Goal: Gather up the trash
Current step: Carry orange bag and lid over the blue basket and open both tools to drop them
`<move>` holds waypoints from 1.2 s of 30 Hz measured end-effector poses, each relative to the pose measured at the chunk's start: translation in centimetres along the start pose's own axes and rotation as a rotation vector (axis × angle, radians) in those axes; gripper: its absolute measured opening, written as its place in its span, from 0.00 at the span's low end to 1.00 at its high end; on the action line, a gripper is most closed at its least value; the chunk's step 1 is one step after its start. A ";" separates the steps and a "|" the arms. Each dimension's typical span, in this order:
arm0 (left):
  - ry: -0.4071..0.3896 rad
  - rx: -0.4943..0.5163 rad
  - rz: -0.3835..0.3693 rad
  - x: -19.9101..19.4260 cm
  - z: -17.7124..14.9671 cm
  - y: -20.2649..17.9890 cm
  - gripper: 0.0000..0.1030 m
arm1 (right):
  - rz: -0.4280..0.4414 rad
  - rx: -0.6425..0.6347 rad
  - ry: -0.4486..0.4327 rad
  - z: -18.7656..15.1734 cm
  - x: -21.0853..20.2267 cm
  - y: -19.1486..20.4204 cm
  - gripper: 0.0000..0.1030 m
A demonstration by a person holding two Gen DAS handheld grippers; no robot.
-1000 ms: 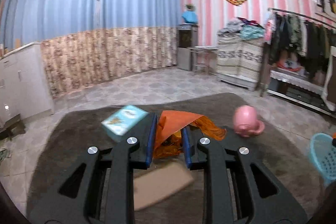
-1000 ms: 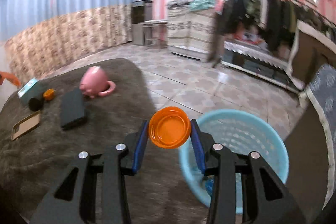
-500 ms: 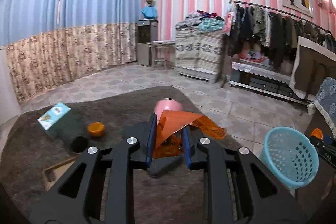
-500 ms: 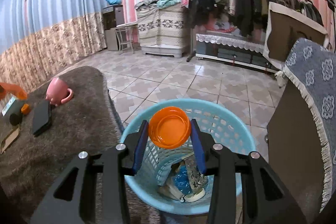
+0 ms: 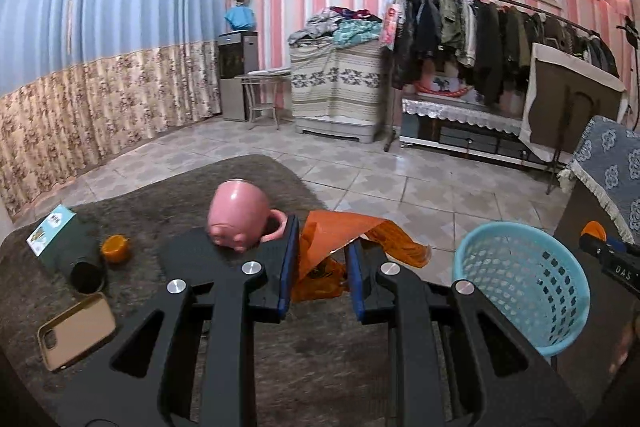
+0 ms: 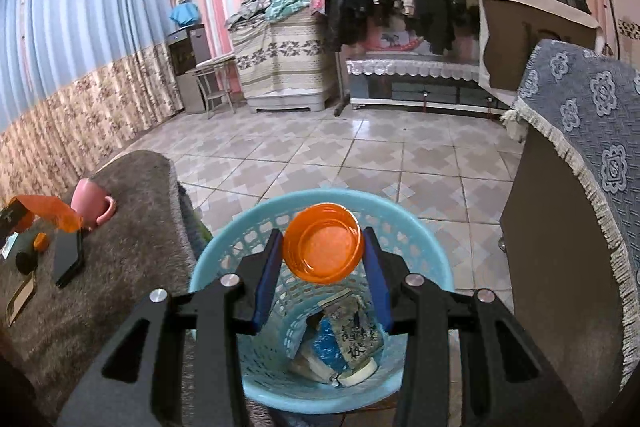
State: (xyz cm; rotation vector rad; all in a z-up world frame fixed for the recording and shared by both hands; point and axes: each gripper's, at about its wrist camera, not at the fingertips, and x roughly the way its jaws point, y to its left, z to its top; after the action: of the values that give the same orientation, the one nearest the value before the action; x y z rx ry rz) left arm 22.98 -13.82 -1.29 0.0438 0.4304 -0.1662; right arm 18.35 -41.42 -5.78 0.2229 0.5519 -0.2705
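Trash is held in both grippers, and the blue basket (image 6: 320,379) off the desk's right edge is where it belongs. The right gripper (image 6: 322,267) has its fingers (image 6: 266,279) closed narrowly on an orange lid (image 6: 323,243), held on edge with its hollow face toward the camera. That lid hangs directly above the basket's open mouth, inside the line of the rim, with wrappers lying at the bottom below it. So the right hand is the nearer one, and a release should, I judge, drop the lid straight in.

The left gripper (image 5: 322,267) pinches a crumpled orange wrapper (image 5: 340,235), whose loose end trails forward and to the right past the fingers. It is above the grey-covered desk (image 5: 320,359), beside the pink mug (image 5: 238,217) that lies tipped over near the far edge. From there the basket (image 5: 520,291) lies to the right, past the desk's right edge, so that hand has a sideways carry to make.
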 end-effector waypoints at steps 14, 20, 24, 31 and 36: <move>-0.002 0.115 -0.101 1.9 -0.4 -7.7 0.21 | -0.044 0.094 0.010 -0.1 1.4 -3.4 0.39; 0.035 0.176 -0.152 3.7 -0.9 -11.4 0.21 | -0.055 0.137 0.012 -0.3 2.2 -4.8 0.39; 0.047 0.203 -0.206 4.5 -0.7 -14.0 0.21 | -0.063 0.161 0.022 -0.7 2.6 -5.5 0.39; 0.088 0.237 -0.306 6.3 -0.5 -18.7 0.28 | -0.090 0.182 0.021 -0.9 2.7 -6.6 0.39; 0.107 0.230 -0.300 7.3 -2.0 -18.6 0.76 | -0.103 0.200 0.029 -1.2 2.9 -7.4 0.39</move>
State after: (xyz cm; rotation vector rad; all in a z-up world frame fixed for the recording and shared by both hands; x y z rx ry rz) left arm 25.53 -33.14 -6.29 0.2152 0.5224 -0.5102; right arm 17.81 -48.59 -9.33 0.3931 0.5663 -0.4232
